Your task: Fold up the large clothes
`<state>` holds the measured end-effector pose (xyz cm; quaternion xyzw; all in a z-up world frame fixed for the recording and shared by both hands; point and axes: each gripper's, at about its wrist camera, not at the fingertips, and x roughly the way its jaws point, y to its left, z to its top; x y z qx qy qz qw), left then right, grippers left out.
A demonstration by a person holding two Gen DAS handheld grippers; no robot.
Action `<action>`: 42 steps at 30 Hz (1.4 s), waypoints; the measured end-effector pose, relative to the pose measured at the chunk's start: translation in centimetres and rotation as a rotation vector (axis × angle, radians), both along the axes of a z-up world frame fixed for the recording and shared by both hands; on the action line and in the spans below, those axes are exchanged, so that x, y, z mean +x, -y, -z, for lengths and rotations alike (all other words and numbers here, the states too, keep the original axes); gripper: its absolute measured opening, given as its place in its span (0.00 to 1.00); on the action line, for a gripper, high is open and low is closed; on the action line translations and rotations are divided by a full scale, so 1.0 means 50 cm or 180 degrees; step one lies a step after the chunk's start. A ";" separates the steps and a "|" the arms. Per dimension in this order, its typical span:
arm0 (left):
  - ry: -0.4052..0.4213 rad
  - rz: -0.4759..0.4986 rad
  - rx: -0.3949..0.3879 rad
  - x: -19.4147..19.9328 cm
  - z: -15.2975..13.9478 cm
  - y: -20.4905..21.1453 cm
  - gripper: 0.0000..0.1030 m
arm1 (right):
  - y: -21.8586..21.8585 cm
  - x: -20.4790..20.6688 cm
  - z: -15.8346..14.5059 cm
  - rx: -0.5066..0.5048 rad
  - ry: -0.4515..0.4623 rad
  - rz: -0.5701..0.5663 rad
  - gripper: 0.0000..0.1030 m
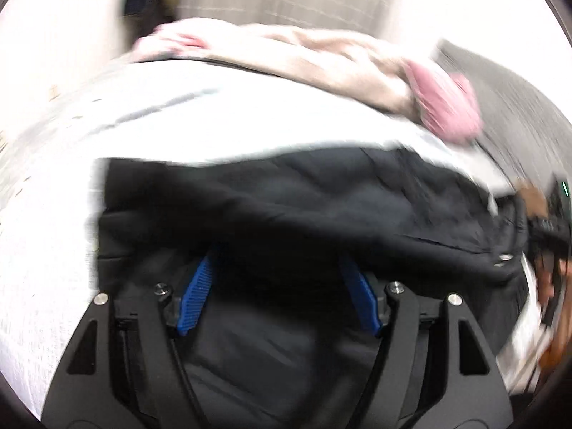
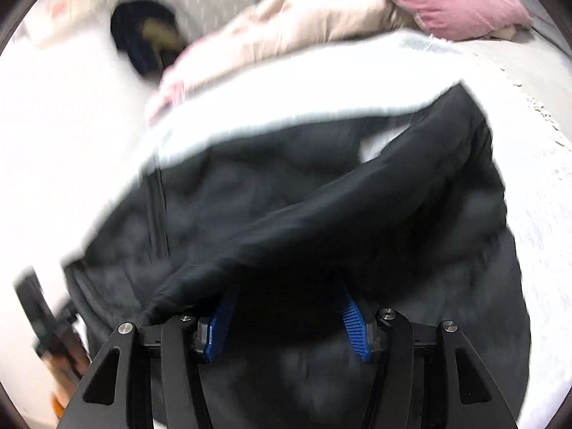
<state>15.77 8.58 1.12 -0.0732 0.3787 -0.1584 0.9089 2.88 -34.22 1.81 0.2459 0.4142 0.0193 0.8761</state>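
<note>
A black padded jacket (image 1: pixel 286 196) lies spread on a white bedsheet (image 1: pixel 214 118), and both views are blurred. My left gripper (image 1: pixel 277 254) reaches over it with its blue pads (image 1: pixel 195 293) set wide apart. A fold of the black cloth lies over its fingertips and hides them, and the pads' ribbed inner faces are bare. In the right wrist view the jacket (image 2: pixel 286 196) fills the middle. My right gripper (image 2: pixel 286 282) also stands spread, with the tips of its blue pads (image 2: pixel 352 325) under a raised fold that runs up to the right.
A beige and pink duvet (image 1: pixel 321 60) (image 2: pixel 321 10) is bunched along the far side of the bed. A hand with the other gripper (image 1: pixel 547 221) shows at the right edge and again at the lower left (image 2: pixel 46 321). A dark object (image 2: pixel 143 39) sits at the back left.
</note>
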 end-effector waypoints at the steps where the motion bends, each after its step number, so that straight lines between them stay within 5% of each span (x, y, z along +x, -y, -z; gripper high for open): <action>1: -0.0003 -0.0219 0.0016 0.008 0.003 -0.019 0.68 | 0.010 -0.002 -0.005 0.0045 0.0078 0.0112 0.55; 4: -0.0061 -0.0694 0.0085 0.010 0.004 -0.064 0.68 | 0.092 -0.023 0.020 0.0279 0.0166 0.0646 0.55; 7: -0.0126 -0.0775 -0.0100 0.001 -0.001 -0.102 0.68 | 0.151 -0.067 0.020 0.0514 0.0260 0.0890 0.55; 13: -0.0365 -0.0913 -0.0276 0.005 0.023 -0.143 0.68 | 0.180 -0.116 0.018 0.0033 0.0115 0.1032 0.63; 14: -0.0436 -0.0905 -0.0338 0.015 0.034 -0.143 0.66 | 0.174 -0.109 0.032 -0.0009 -0.0002 0.0953 0.63; 15: -0.0476 -0.0883 -0.0379 0.015 0.038 -0.145 0.49 | 0.164 -0.092 0.046 -0.0039 -0.0085 0.0894 0.63; 16: -0.0524 -0.0837 -0.0405 0.017 0.044 -0.139 0.25 | 0.163 -0.077 0.053 -0.0062 -0.0130 0.0851 0.60; 17: -0.0514 -0.0812 -0.0376 0.015 0.043 -0.131 0.15 | 0.150 -0.072 0.060 -0.0118 -0.0148 0.0787 0.51; 18: -0.0426 -0.0793 -0.0360 0.018 0.032 -0.122 0.08 | 0.136 -0.064 0.058 -0.0212 -0.0140 0.0714 0.17; 19: -0.0271 -0.0810 -0.0362 0.010 0.018 -0.118 0.07 | 0.129 -0.055 0.052 -0.0251 -0.0134 0.0674 0.10; 23: 0.0508 -0.1018 -0.0557 -0.017 -0.068 -0.120 0.06 | 0.102 -0.063 -0.030 -0.0331 0.0402 0.0856 0.08; 25: 0.0709 -0.1091 -0.0443 -0.008 -0.077 -0.109 0.06 | 0.096 -0.061 -0.059 -0.0371 0.0630 0.0978 0.08; 28: 0.0785 -0.1070 0.0049 0.038 -0.040 -0.072 0.06 | 0.091 -0.015 -0.037 -0.0539 0.0683 0.1179 0.08; 31: 0.0408 -0.0992 0.0459 0.095 0.048 -0.051 0.06 | 0.122 0.047 0.056 -0.0287 0.0253 0.1290 0.09; 33: 0.0172 -0.1006 0.0357 0.111 0.076 -0.070 0.10 | 0.134 0.062 0.107 -0.0197 0.0079 0.1289 0.11; 35: 0.0104 -0.1054 0.0361 0.109 0.071 -0.079 0.20 | 0.140 0.062 0.111 -0.0199 0.0046 0.1310 0.12; 39: 0.0127 -0.1133 0.0749 0.076 0.026 -0.051 0.49 | 0.120 0.037 0.066 -0.0439 -0.0008 0.1447 0.22; 42: 0.0238 -0.0915 0.0566 0.037 -0.015 -0.016 0.66 | 0.071 0.016 0.017 -0.0498 0.0057 0.1398 0.40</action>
